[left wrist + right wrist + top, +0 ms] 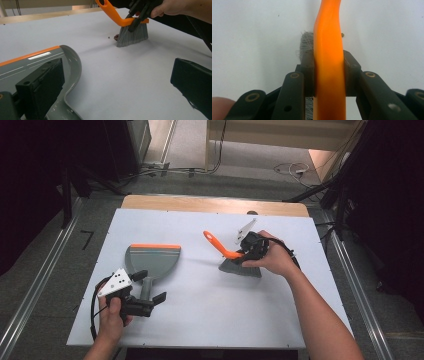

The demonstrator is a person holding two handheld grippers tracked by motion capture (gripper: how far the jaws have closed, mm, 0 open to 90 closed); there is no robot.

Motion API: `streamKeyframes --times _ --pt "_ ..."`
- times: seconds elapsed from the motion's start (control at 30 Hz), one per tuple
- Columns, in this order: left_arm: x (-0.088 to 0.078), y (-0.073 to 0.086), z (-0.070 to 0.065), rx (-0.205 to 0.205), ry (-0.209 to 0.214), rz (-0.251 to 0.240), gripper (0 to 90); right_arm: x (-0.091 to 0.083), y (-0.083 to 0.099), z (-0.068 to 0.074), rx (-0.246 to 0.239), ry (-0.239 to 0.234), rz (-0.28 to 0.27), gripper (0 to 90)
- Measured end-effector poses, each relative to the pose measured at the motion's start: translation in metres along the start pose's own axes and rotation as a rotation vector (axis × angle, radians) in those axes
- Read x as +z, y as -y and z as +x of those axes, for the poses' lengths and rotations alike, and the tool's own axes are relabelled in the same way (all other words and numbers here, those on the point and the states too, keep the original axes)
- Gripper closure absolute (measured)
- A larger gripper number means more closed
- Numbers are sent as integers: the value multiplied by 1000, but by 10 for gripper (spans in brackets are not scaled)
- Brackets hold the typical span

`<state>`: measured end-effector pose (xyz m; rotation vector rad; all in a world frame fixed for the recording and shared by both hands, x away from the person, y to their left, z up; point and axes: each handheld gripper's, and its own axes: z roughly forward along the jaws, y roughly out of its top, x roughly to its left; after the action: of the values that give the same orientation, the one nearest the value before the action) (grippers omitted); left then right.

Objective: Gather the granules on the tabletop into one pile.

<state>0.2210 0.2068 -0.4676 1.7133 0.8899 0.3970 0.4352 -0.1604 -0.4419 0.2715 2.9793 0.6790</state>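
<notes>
A grey dustpan [152,260] with an orange front lip lies flat on the left of the white table [210,320]. Its short handle [146,287] points toward me, between the wide-apart jaws of my left gripper [149,286], which is open. In the left gripper view one jaw hangs over the dustpan [67,65] and the other is far off to the right. My right gripper [248,254] is shut on the orange handle of a hand brush [216,242], whose grey bristles [241,268] rest on the table. The right gripper view shows both pads pressed on the brush handle [328,50].
Small dark crumbs [115,37] lie on the table just left of the bristles [132,36]. A wooden strip [215,204] runs along the table's far edge. Metal rails and cables run on the floor around the table.
</notes>
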Motion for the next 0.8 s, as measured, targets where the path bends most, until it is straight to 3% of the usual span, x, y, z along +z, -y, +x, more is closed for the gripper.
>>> streamKeyframes --times 0.4,0.7,0.8 --pt "1 0 1 1 0 5 0 4 0 -11 5 -17 -42 672" --pt "1 0 0 2 0 5 0 4 -1 -14 18 -3 -55 672" --pt "1 0 1 1 -2 3 0 4 -2 -15 2 -1 -54 672"
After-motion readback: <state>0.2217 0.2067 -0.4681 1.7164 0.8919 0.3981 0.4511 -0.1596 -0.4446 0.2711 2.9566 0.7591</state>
